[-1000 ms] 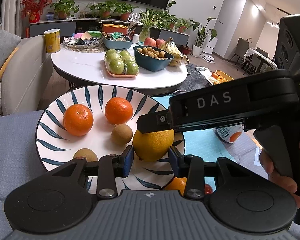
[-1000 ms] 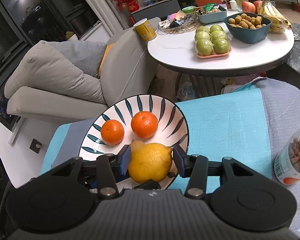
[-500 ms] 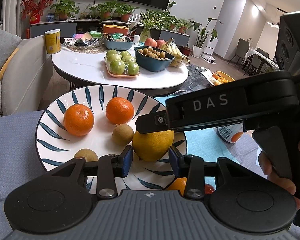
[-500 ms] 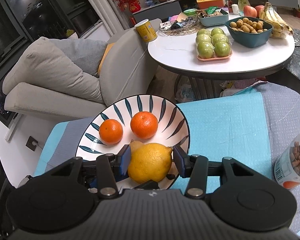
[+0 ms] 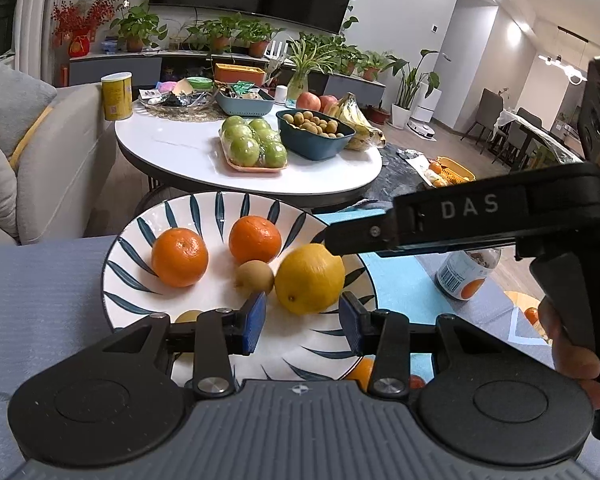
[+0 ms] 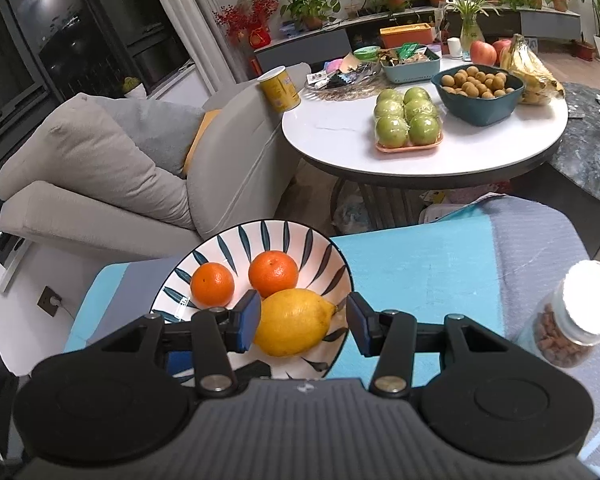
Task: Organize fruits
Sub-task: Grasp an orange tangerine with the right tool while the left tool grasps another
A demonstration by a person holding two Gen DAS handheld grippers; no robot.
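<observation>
- Cloth-covered surface [image 6: 420,264]: a wide bare stretch is lying between the plate and the jar [image 6: 568,328] at your right, so that is your open room for swinging a hand. On the far side the surface is ending near the plate, with the sofa beyond.
- Plate [image 5: 132,240]: it is sitting near the far edge of the surface and is carrying all the sorted fruit. Its near half is staying bare, which leaves room for more.
- Right gripper [image 6: 304,322]: its fingers are spread around the lemon. A second ago both pads looked snug on the fruit; now a gap is showing beside the right pad, while the left pad is lying at or against the skin. In the left wrist view one finger is passing over the lemon's top.
- Left gripper [image 5: 302,322]: it is hovering low over the plate's near side, with its pads partly spread and nothing between them.
- Lemon [image 5: 310,278]: it appears to be resting on the plate, touching the kiwi. You are probably finishing this placement, so lift straight back to avoid rolling it.
- Two oranges [image 5: 179,257] and the kiwi [image 5: 255,276]: they are lying where they were a second ago, undisturbed.
</observation>
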